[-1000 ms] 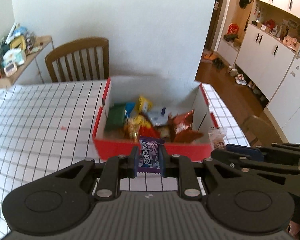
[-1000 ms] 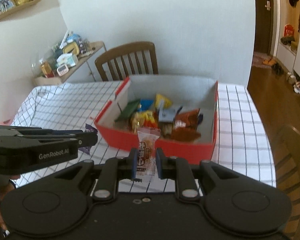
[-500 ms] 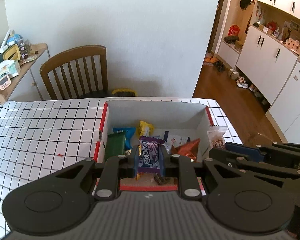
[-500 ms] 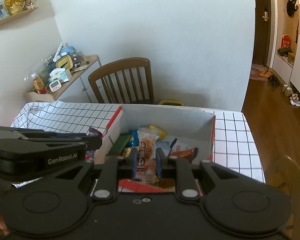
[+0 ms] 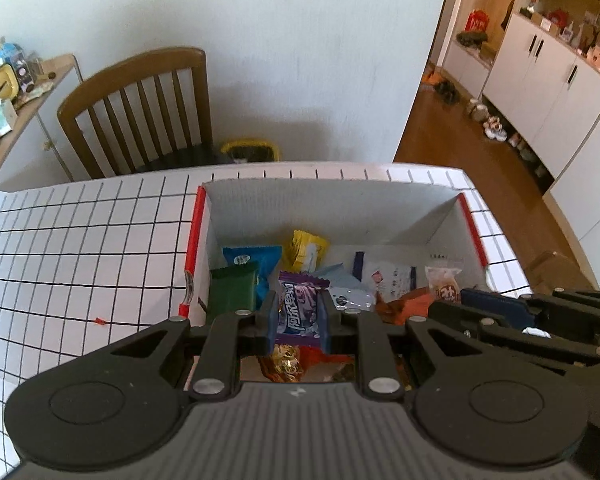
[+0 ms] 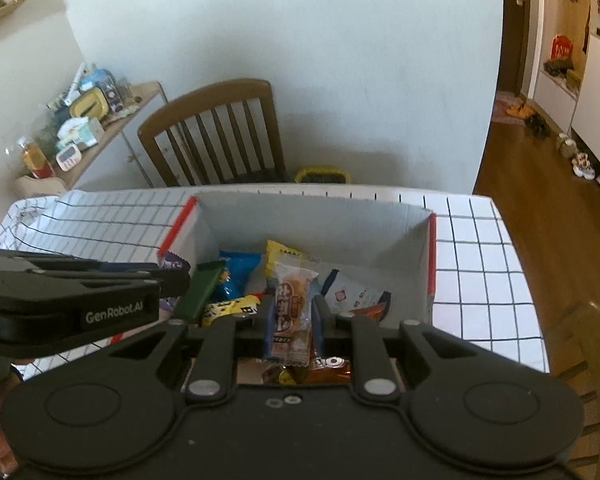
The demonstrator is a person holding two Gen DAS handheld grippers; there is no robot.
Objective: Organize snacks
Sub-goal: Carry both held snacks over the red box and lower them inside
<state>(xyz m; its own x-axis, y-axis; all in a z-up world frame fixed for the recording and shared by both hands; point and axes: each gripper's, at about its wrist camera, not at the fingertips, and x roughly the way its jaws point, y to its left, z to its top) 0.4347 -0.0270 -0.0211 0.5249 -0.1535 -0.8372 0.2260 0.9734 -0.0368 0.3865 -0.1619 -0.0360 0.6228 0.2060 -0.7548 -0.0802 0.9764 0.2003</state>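
The left gripper (image 5: 299, 316) is closed on a purple pack (image 5: 299, 312), its long axis along the fingers. The right gripper (image 6: 291, 322) clamps a clear pack (image 6: 291, 312) likewise. Directly below and ahead of both jaws lies the open box (image 5: 324, 208).

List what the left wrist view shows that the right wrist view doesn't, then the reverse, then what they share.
Only the left wrist view: the left gripper shut on a purple snack packet, seen head-on, and white cabinets along the hallway.

Only the right wrist view: the right gripper shut on a clear-wrapped pastry, and a yellow lettered packet.

Both: the red box of snacks, the grid tablecloth, the wooden chair.
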